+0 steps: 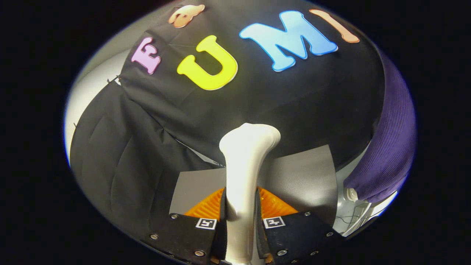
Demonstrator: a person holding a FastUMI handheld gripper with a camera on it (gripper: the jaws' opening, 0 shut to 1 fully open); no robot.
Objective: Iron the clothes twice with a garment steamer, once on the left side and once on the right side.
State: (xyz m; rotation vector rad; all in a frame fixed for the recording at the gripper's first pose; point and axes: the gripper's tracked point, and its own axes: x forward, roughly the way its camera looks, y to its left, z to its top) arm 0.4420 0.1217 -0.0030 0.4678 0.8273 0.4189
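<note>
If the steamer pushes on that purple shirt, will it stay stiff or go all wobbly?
Probably wobbly. The purple garment hangs in a soft curve with fine ribbing, so it likely gives and swings when pressed. It looks light, so it may slide away. The steamer, held between the claw fingers, looks rigid.

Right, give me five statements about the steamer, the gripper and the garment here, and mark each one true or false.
1. The gripper is shut on the white garment steamer. True.
2. The steamer lies flat on the grey mat. False: it stands up between the fingers, head beyond them.
3. The purple ribbed garment hangs to the right of the steamer. True.
4. The steamer head is pressed against the purple garment. False: the two are apart, with the black booth wall behind the head.
5. A ridged orange piece sits just ahead of the fingers, behind the steamer's handle. True.
</note>
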